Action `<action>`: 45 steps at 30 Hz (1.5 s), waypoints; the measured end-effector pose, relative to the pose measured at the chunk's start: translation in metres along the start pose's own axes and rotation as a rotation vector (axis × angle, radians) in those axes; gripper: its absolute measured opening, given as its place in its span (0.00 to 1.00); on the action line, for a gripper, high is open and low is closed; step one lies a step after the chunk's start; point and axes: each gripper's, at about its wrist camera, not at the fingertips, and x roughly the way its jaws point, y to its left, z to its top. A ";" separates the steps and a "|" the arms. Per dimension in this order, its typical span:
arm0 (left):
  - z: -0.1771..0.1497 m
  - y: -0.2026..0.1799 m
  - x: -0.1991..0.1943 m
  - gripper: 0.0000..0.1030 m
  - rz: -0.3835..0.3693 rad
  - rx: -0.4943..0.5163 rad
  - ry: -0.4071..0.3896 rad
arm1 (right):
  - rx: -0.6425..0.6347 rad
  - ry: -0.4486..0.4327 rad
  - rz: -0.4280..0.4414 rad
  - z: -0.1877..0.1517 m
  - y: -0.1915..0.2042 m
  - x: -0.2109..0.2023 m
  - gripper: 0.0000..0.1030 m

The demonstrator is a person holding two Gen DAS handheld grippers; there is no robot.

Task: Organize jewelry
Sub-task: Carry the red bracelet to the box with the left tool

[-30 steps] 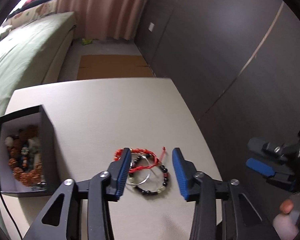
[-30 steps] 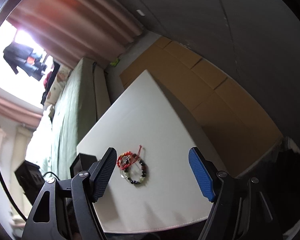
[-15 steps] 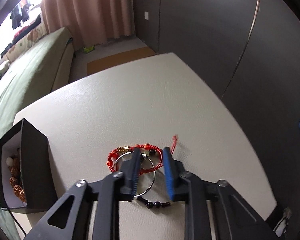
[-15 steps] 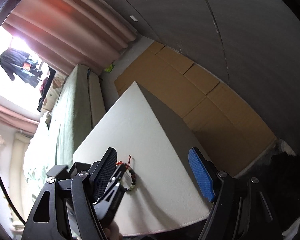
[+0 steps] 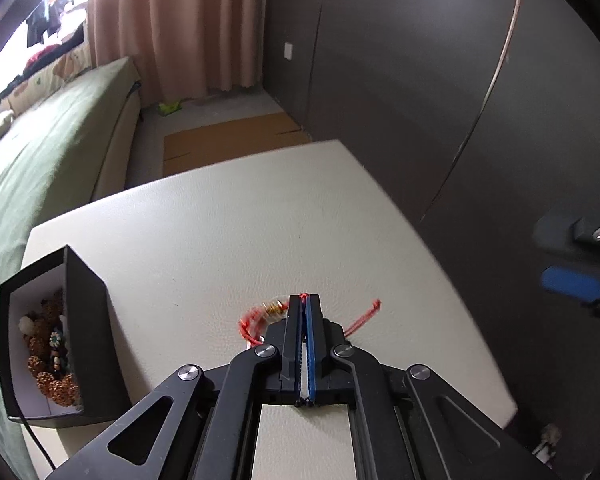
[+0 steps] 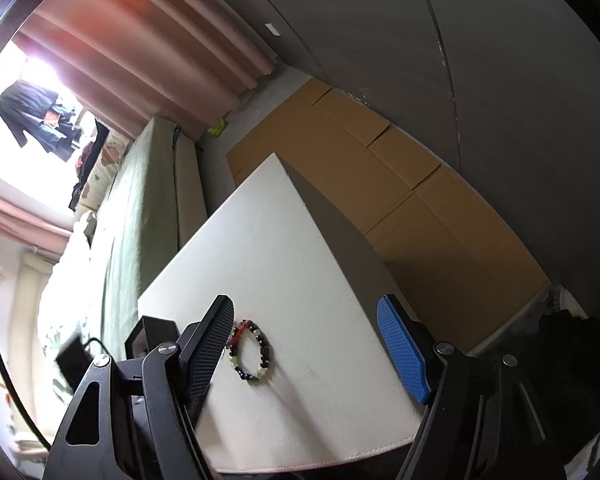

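Since clamped at the very tips of the left gripper (image 5: pixel 305 300), red cord bracelet (image 5: pixel 256 320) sits dead ahead of the pressed-together jaws, loop trailing to the picture's left of the tips with gold beads showing, loose cord tail (image 5: pixel 364 316) flung out to the right; blurred, so probably lifting or dragging rather than lying still; whether loop is fully off the white table (image 5: pixel 228 240) cannot be told. Black open box (image 5: pixel 88 340) holding other beaded pieces stands to the left of the grip, near, apart, mouth facing left and away from the jaws; next move judged a carry leftward and around to that opening, the left hand being the nearer one. Dark-and-pale bead bracelet (image 6: pixel 252 356) lying flat on table in the right wrist view, just beside the black finger of the right gripper (image 6: pixel 306 348); those jaws wide apart, holding nothing, hovering off the table's right edge.
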 end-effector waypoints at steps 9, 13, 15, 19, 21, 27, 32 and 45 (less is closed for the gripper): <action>0.007 0.034 -0.028 0.01 -0.079 -0.119 -0.034 | -0.052 0.034 -0.003 -0.005 0.014 0.013 0.73; 0.010 0.044 -0.034 0.01 -0.111 -0.153 -0.042 | -0.079 0.054 0.005 -0.009 0.020 0.021 0.73; 0.010 0.049 -0.037 0.01 -0.125 -0.166 -0.045 | -0.090 0.061 0.012 -0.011 0.024 0.024 0.73; 0.011 0.057 -0.039 0.01 -0.188 -0.198 -0.032 | -0.115 0.074 0.012 -0.018 0.034 0.031 0.72; 0.008 0.059 -0.039 0.01 -0.212 -0.198 -0.015 | -0.124 0.083 0.010 -0.019 0.038 0.036 0.72; -0.004 0.055 -0.006 0.01 -0.200 -0.211 0.115 | -0.123 0.095 -0.006 -0.020 0.043 0.044 0.72; -0.006 0.056 0.006 0.01 -0.165 -0.205 0.145 | -0.117 0.095 -0.017 -0.017 0.040 0.046 0.72; -0.002 0.079 -0.005 0.01 -0.188 -0.271 0.115 | -0.140 0.115 -0.009 -0.020 0.055 0.053 0.72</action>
